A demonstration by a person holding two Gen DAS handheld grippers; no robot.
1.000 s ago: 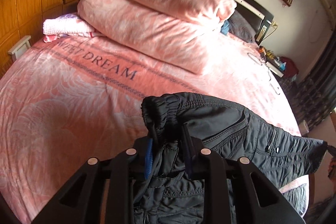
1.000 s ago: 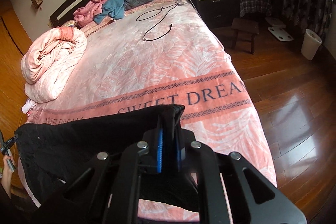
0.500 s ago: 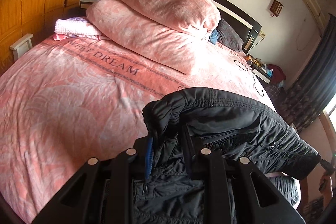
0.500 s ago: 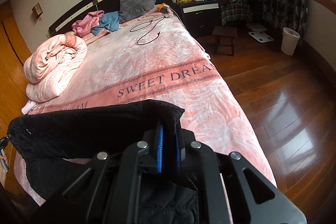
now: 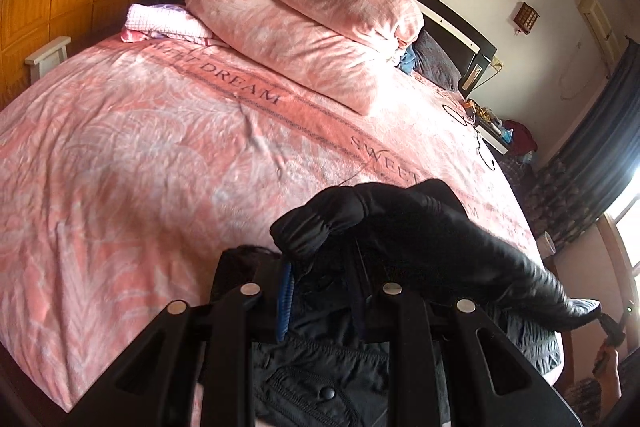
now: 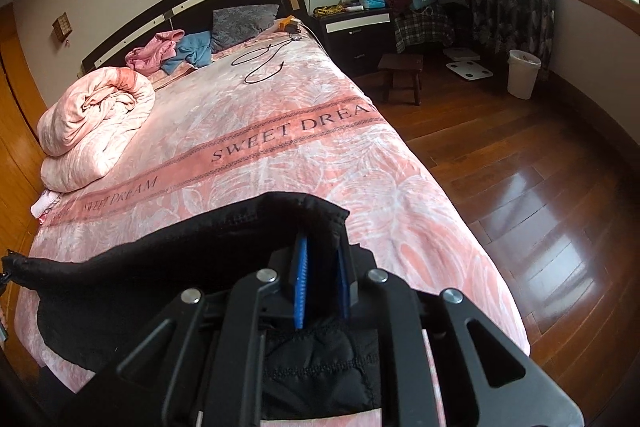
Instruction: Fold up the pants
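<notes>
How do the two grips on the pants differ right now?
The left gripper pinches a thick, gathered elastic bunch of the black pants; the right gripper pinches a flat, thin edge. The left jaws stand wider apart than the right. Both are shut on fabric held above the bed.

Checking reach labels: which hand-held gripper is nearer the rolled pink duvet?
Left. The left hand-held gripper is on the bed's side where the rolled pink duvet lies; the right hand-held gripper is across the bed near the floor-side edge.
</notes>
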